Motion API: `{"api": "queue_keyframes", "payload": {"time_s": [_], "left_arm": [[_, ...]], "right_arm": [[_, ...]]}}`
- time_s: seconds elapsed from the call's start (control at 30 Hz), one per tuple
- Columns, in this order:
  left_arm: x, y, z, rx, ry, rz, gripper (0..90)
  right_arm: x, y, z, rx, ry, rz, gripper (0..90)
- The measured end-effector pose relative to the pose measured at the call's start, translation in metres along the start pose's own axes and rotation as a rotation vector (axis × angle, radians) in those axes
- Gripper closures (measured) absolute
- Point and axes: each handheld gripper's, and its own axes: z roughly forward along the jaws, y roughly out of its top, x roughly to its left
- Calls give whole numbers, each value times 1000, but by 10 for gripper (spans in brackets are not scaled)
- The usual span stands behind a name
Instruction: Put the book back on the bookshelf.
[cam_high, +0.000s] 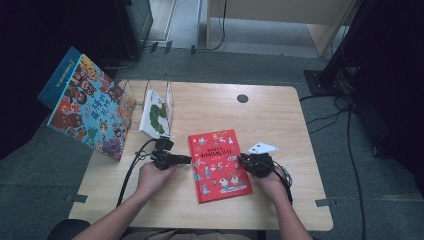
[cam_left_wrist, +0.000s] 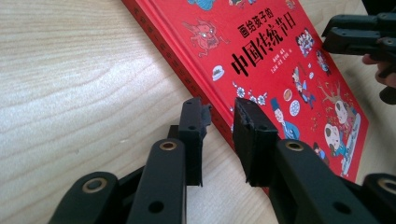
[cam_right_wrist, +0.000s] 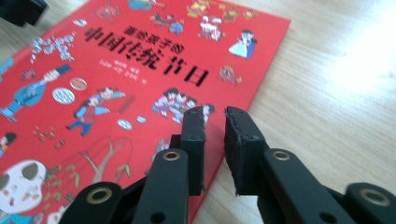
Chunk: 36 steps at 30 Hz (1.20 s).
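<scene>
The table (cam_high: 280, 150) is the largest item: a light wooden top with rounded corners. At its far left corner stands a clear divider rack (cam_high: 131, 95). A large illustrated book (cam_high: 87, 102), with a blue spine and a crowded cartoon cover, leans tilted against the rack's left side and overhangs the table edge. A white book (cam_high: 156, 114) with a green figure on its cover stands between the rack's dividers. The red book (cam_high: 219, 164) lies flat, cover up, near the middle of the table on the side closest to me, slightly rotated so that its spine runs along its left edge. My left gripper (cam_high: 186, 159) sits at that left edge, roughly level with the table top. In the left gripper view, my fingers (cam_left_wrist: 252, 135) stand at a narrow gap astride the spine edge of the red book (cam_left_wrist: 280, 60): one jaw is over the bare wood beside the book, the other over the cover. I cannot tell whether the pads press on the edge. My right gripper (cam_high: 244, 159) sits at the book's right edge. In the right gripper view, my fingers (cam_right_wrist: 194, 140) also stand at a narrow gap, with the left jaw over the red cover (cam_right_wrist: 140, 70) and the right jaw over the bare table (cam_right_wrist: 327, 93). Contact with the book cannot be confirmed there either.
</scene>
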Motion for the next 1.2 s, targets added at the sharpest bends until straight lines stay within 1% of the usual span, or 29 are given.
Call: {"api": "queue_keyframes", "payload": {"time_s": [0.03,0.07,0.1,0.23,0.27,0.3,0.33,0.4,0.43,0.5,0.53,0.57,0.6,0.63,0.7,0.77,0.83,0.87,1.0,1.13,1.2], "left_arm": [[0,-1,0,1,-5,-15,762],[0,-2,0,0,-5,-19,779],[0,-3,1,5,-2,-15,790],[-3,-5,6,27,1,-1,790],[-4,-5,8,33,-4,-4,789],[-5,-6,9,36,3,-1,786],[-5,-6,10,40,6,2,785],[-5,-6,11,44,-7,-6,783],[-6,-7,12,37,-4,-8,783],[-6,-7,12,34,-5,-9,785],[-5,-7,12,33,-8,-12,788],[-5,-7,12,34,-11,-13,789],[-5,-7,12,29,-11,-17,792],[-5,-7,12,22,-6,-13,803],[-7,-6,12,9,10,-2,822],[-5,-4,12,6,17,-2,832],[-3,-1,11,7,25,-4,839],[-2,1,10,7,30,1,841],[1,4,10,8,33,-2,852],[5,7,9,13,33,-17,810],[6,6,9,15,35,-13,784]], "right_arm": [[0,-1,-1,-1,1,6,802],[-1,-1,-1,-1,1,12,811],[-2,-1,-2,1,-5,10,818],[-4,-4,-6,11,-26,10,850],[-5,-5,-7,20,-32,21,851],[-6,-7,-8,35,-45,25,871],[-7,-8,-9,42,-45,42,877],[-9,-10,-12,49,-33,42,895],[-9,-11,-12,52,-27,37,898],[-7,-13,-10,74,-11,36,900],[-6,-13,-8,67,2,29,900],[-3,-12,-8,68,-21,33,900],[-2,-12,-6,66,-31,37,900],[-2,-11,-6,67,-36,59,900],[0,-10,-4,65,-55,73,900],[3,-7,-2,72,-74,85,900],[5,-5,-1,76,-81,85,900],[6,-5,0,73,-77,75,900],[6,-3,4,65,-77,84,900],[4,-1,6,63,-58,88,900],[3,-1,6,65,-52,81,900]]}}
